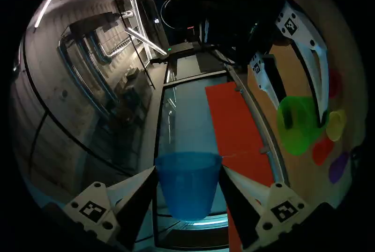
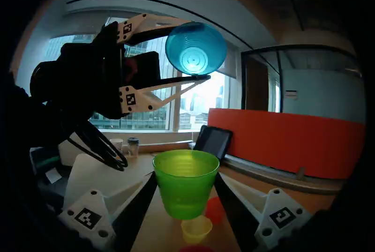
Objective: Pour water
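Blue cup (image 1: 188, 191), left hand-held gripper (image 1: 188, 169) | green cup (image 2: 186, 193), right hand-held gripper (image 2: 185, 175) | pinched, contents unclear

The green cup (image 2: 186, 189) partly hides a red cup (image 2: 216, 211) behind it.

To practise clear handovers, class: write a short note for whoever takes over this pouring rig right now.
Left gripper: shut on the blue cup, tipped on its side, higher than the green cup.
Right gripper: shut on the green cup, upright, a small yellow cup near it.
Done: both cups gripped, blue tipped; no stream visible.
Left: confirm the pour, set both down.
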`<state>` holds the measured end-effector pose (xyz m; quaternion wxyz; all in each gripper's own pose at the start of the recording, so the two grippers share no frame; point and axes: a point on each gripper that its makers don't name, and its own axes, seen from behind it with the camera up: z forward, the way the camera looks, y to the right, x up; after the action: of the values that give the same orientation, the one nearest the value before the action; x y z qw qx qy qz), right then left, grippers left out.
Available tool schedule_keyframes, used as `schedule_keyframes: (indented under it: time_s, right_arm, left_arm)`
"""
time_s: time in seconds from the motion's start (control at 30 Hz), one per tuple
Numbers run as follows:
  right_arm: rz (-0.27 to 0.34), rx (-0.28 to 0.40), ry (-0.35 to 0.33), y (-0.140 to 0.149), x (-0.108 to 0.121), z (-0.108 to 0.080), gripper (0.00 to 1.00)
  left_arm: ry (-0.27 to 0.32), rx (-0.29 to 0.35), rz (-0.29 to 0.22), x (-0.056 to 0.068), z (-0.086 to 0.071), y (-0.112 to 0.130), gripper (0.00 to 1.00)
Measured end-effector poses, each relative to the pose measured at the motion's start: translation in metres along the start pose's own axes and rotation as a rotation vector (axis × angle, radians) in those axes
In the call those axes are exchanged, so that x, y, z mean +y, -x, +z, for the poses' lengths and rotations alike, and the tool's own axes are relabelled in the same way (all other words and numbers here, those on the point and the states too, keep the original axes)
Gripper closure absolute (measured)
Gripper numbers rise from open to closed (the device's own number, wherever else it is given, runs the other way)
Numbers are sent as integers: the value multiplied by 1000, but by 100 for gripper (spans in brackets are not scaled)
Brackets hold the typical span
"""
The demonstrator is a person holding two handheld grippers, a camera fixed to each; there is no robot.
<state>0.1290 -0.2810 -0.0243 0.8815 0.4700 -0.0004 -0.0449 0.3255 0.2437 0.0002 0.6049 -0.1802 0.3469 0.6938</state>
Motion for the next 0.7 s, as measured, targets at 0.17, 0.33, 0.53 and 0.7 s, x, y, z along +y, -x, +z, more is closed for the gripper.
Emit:
schedule_keyframes:
  time_s: [0.17,0.33,0.53,0.7]
  right_arm:
    - [0,1,1,0,0,-1,12]
    - [0,4,4,-1,0,-1,12]
    - [1,6,7,-3,2,-3,12]
    - [1,8,10,-4,3,-4,12]
  left_arm:
    - [-1,5,14,0,0,-2,14]
    - [-1,5,7,-1,0,-2,15]
    - [8,4,-25,0,1,-2,14]
    - [10,-3,-101,0,3,0,14]
